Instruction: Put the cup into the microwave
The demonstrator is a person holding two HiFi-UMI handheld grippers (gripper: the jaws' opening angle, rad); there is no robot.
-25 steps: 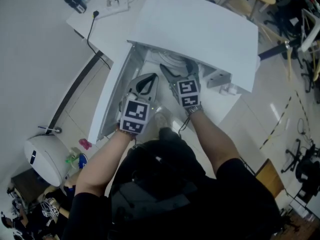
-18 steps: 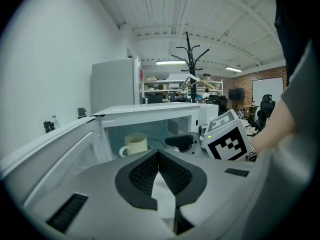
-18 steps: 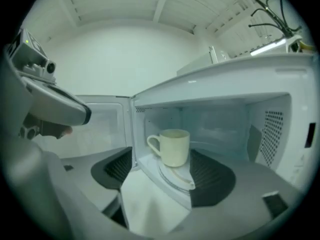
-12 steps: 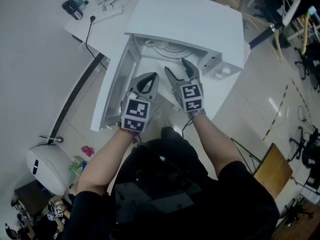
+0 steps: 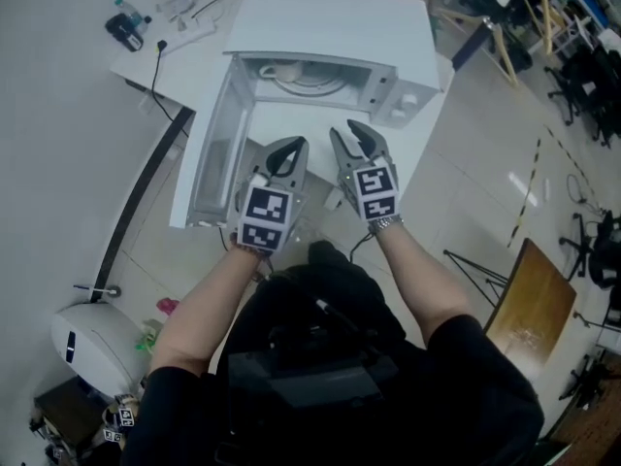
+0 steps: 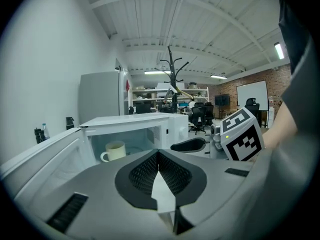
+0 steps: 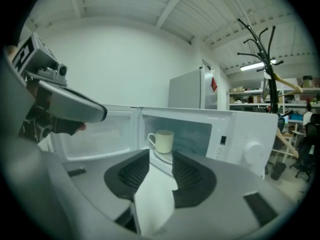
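Head view: cup (image 5: 280,70) stands inside the microwave (image 5: 335,13), whose door (image 5: 209,153) is swung open at the left. Both tools are in front, well apart from the cup. Jaws of left tool (image 5: 291,147) are clenched together, empty. Jaws of right tool (image 5: 346,132) have just been closing; a narrow gap remains w/ nothing btw them.

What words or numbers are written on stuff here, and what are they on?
No words or numbers can be read here.
Panel marks on the microwave: too small and blurred to read.
Red sticker on the fridge: too blurred to read.
Marker cube: only black and white squares, no letters.
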